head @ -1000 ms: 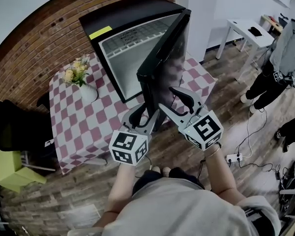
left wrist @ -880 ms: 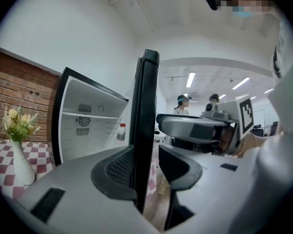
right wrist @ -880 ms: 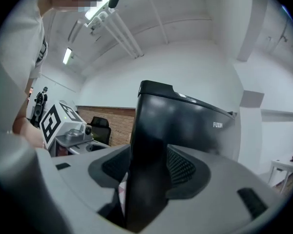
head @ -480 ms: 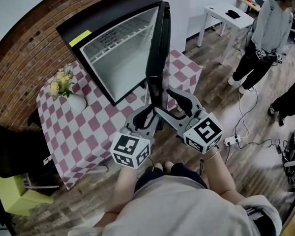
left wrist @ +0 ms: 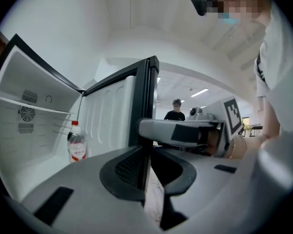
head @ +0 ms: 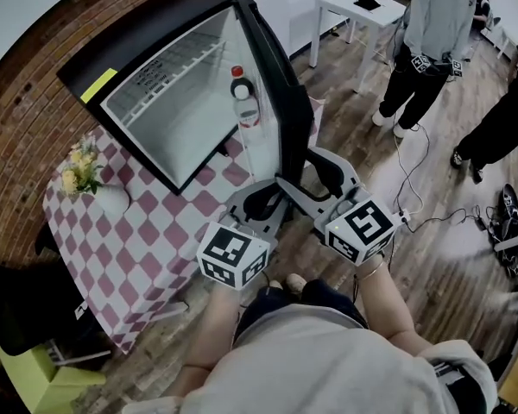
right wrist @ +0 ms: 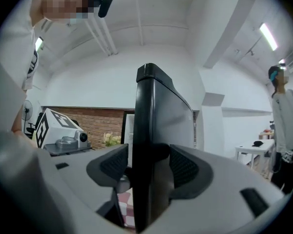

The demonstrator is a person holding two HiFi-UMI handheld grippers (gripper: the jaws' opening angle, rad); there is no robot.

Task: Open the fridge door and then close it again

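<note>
My left gripper [left wrist: 146, 167], jaws just closed in, pinches the open fridge door [head: 272, 84] at its free edge. My right gripper [right wrist: 146, 168], jaws just opened wide, only straddles it. The door looks stiff and heavy, so hold that edge. A bottle [head: 244, 102] sits beyond.

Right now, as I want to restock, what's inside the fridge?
A red-capped bottle stands upright near the door, below a shelf. The left gripper covers the lowest part of the fridge in its view, so what the bottle stands on is unclear.
</note>
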